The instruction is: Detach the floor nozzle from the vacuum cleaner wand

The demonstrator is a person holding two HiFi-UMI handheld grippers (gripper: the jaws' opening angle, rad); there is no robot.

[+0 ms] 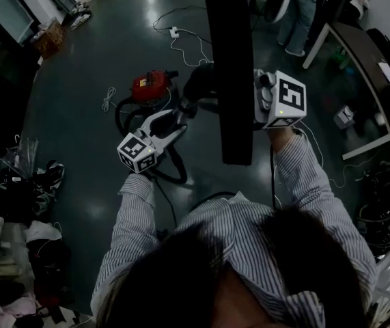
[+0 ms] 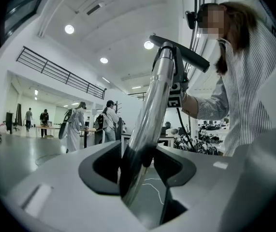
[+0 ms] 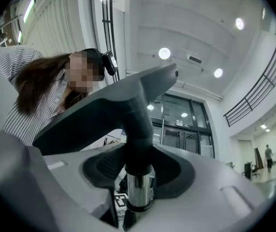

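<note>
A: Where was the floor nozzle [image 1: 227,67]?
B: Up in the air, close under the head cam. It was a long black bar running near-to-far, still on the wand [image 2: 147,110]. The red vacuum cleaner [image 1: 150,87] sat on the floor [image 1: 92,67] further off to the left, w/ the black hose [image 1: 175,168] looping back toward the person.
A: L arm?
B: The striped left sleeve [image 1: 132,214] came fwd w/ elbow bent, wrist low, left of the nozzle. The left gripper [image 1: 174,117] lay roughly level, looking across the room. Its jaws stood spread wide, w/ the chrome wand rising btwn them & leaning up to the nozzle. A slit of floor showed beside the tube, so no squeeze on it.
A: And R?
B: The right sleeve [image 1: 311,180] stretched fwd, hand higher than the L one, just right of the nozzle. The right gripper [image 3: 138,178] tipped upward; its view took in mostly ceiling lights [image 3: 164,53]. Jaws spread too, w/ the nozzle's dark neck [image 3: 138,129] standing btwn them right where it met the chrome tube. Pads sat close either side of the neck but didn't look clamped.
A: Grippers near each other?
B: Apart along the wand: L lower down the tube, R at the joint, facing each other. R's marker showed in the left gripper view, beside the tube's top.
</note>
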